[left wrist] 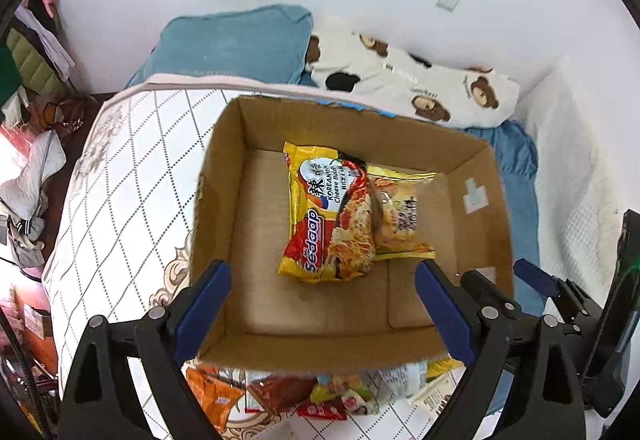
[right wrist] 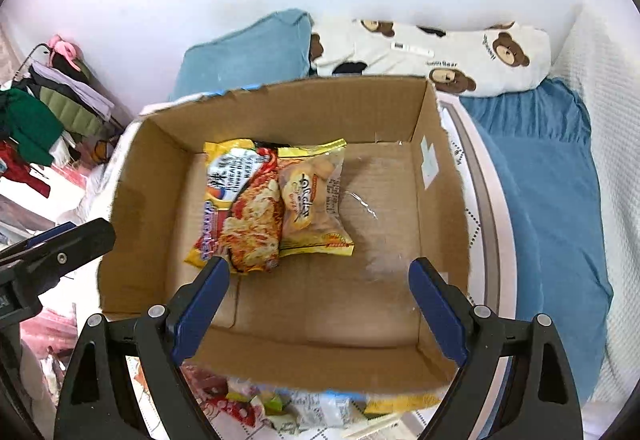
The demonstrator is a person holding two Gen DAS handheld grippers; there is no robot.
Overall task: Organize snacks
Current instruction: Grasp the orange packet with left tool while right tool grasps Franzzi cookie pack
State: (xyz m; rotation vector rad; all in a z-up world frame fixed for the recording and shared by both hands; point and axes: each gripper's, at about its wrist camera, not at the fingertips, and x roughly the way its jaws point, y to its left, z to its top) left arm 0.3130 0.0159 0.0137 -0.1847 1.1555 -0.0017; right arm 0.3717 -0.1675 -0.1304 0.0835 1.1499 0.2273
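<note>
An open cardboard box (left wrist: 224, 208) (right wrist: 132, 200) stands on a quilted white mattress. Inside lie a yellow Sedaap noodle packet (left wrist: 328, 216) (right wrist: 240, 208) and a yellow clear-fronted snack packet (left wrist: 404, 216) (right wrist: 312, 200), overlapping. My left gripper (left wrist: 322, 272) is open and empty above the box's near side. My right gripper (right wrist: 320, 266) is open and empty above the box, to the right of the packets. The right gripper also shows in the left wrist view (left wrist: 536, 276). The left gripper shows at the left edge of the right wrist view (right wrist: 56, 244). Loose snack packets (left wrist: 280, 392) (right wrist: 280, 404) lie on the mattress in front of the box.
A blue pillow (left wrist: 240, 44) (right wrist: 248, 52) and a white bear-print cushion (left wrist: 420, 84) (right wrist: 440, 52) lie behind the box against the wall. A blue sheet (right wrist: 544, 184) is to the right. Clothes (left wrist: 28, 52) (right wrist: 48, 112) pile up at the left.
</note>
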